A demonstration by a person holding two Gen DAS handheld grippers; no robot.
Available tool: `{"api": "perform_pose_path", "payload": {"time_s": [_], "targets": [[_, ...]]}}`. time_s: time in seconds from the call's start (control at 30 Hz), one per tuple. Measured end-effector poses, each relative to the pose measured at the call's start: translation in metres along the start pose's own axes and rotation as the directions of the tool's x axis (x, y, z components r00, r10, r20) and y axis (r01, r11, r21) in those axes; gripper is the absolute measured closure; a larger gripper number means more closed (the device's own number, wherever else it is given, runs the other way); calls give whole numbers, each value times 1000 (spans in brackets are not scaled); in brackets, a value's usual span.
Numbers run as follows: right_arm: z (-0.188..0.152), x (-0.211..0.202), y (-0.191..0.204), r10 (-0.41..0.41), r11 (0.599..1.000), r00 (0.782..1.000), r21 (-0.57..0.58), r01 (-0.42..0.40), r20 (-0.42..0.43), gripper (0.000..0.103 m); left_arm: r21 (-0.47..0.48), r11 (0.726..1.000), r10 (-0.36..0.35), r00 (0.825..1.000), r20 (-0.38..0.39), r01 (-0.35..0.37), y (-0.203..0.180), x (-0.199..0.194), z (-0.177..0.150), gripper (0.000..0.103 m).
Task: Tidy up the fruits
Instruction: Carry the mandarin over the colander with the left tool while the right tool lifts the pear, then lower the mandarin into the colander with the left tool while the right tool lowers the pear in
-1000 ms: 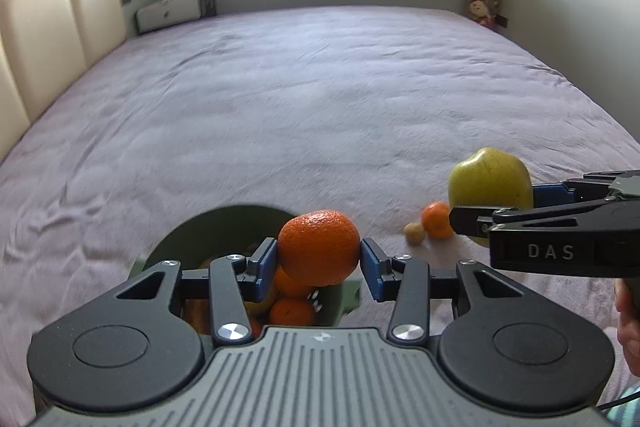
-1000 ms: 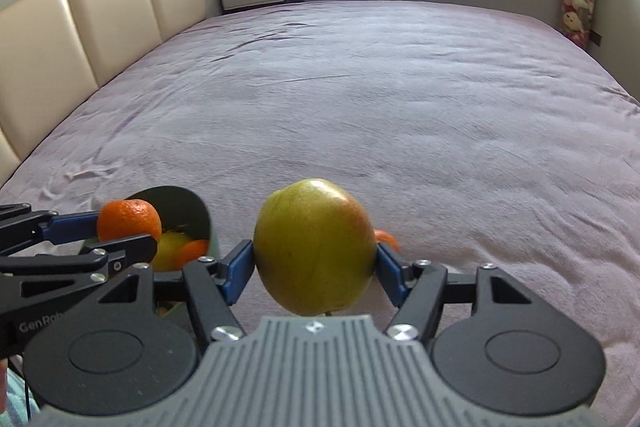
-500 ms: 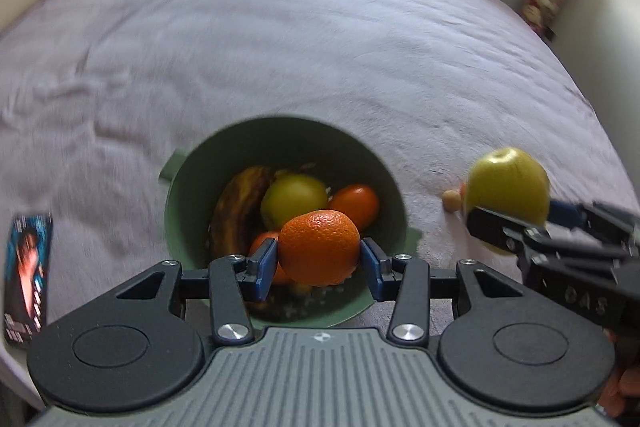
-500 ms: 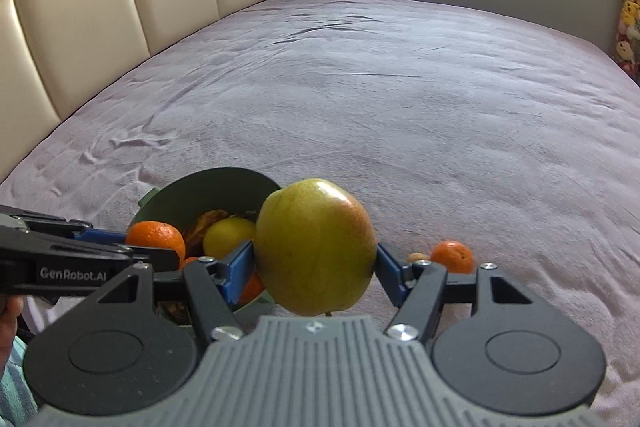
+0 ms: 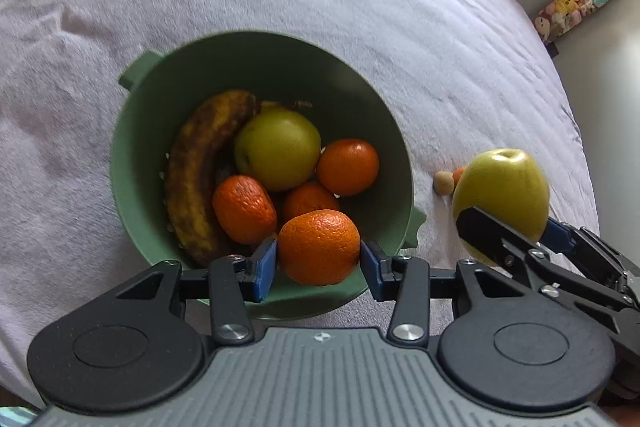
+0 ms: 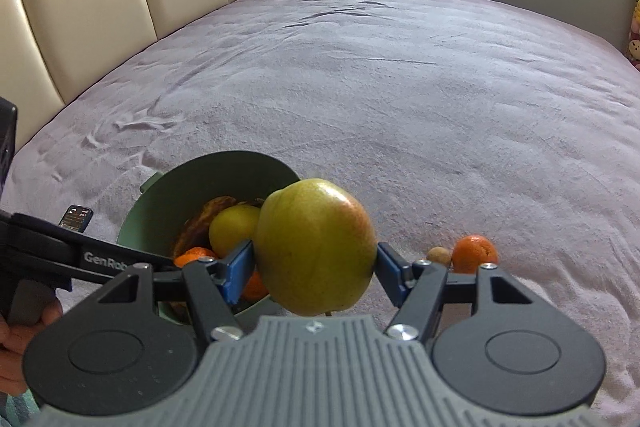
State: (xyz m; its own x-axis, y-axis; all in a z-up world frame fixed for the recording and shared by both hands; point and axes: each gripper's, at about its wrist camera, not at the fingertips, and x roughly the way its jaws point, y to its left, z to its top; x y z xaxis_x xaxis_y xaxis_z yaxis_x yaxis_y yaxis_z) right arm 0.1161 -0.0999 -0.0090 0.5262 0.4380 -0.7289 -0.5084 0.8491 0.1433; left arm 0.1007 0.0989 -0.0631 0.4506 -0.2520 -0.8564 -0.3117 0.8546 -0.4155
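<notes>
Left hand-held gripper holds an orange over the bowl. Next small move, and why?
Probably open the left hand-held gripper: its orange already hangs over the green bowl, just above the fruit inside, so it should drop in.

The right gripper point(image 6: 314, 269) clamps a yellow-green apple point(image 6: 316, 247) between its blue fingers point(image 6: 239, 273). Behind and left of the fingers a green bowl point(image 6: 176, 195) sits on the bed point(image 6: 380, 87), holding a yellow apple point(image 6: 232, 231), oranges and a dark banana. The left gripper point(image 6: 80, 259) reaches over the bowl's near rim. Right of the fingers lie a mandarin point(image 6: 475, 253) and a small tan fruit point(image 6: 439, 255), touching.
</notes>
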Motion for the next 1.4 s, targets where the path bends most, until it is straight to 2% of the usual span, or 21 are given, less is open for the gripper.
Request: {"api": "perform_pose_path", "payload": {"time_s": [0.2, 0.47, 0.77, 0.87, 1.03, 1.23, 1.4], "targets": [[1, 5, -5, -6, 1000, 1000, 25, 6, -5, 40, 5, 1000, 23, 999, -41, -23, -3, 15, 0, 52], [-1, 13, -5, -2, 1000, 1000, 23, 2, -21, 40, 33, 996, 82, 995, -59, -80, -8, 22, -2, 52], [-2, 15, -3, -7, 1000, 1000, 11, 8, -29, 40, 20, 997, 70, 996, -60, -69, -6, 18, 0, 45], [-1, 14, -3, -9, 1000, 1000, 8, 10, -24, 40, 30, 998, 64, 997, -34, -63, -7, 9, 1, 44], [0, 11, 2, -3, 1000, 1000, -10, 2, -13, 40, 40, 993, 111, 992, 54, -113, -6, -15, 3, 44], [2, 10, 17, 33, 997, 999, -69, -34, -9, 40, -74, 984, 172, 970, 171, -161, 12, -37, 11, 43], [6, 15, 34, 54, 991, 998, -124, -57, -27, 40, -148, 970, 219, 955, 201, -192, 25, -40, 17, 43]]}}
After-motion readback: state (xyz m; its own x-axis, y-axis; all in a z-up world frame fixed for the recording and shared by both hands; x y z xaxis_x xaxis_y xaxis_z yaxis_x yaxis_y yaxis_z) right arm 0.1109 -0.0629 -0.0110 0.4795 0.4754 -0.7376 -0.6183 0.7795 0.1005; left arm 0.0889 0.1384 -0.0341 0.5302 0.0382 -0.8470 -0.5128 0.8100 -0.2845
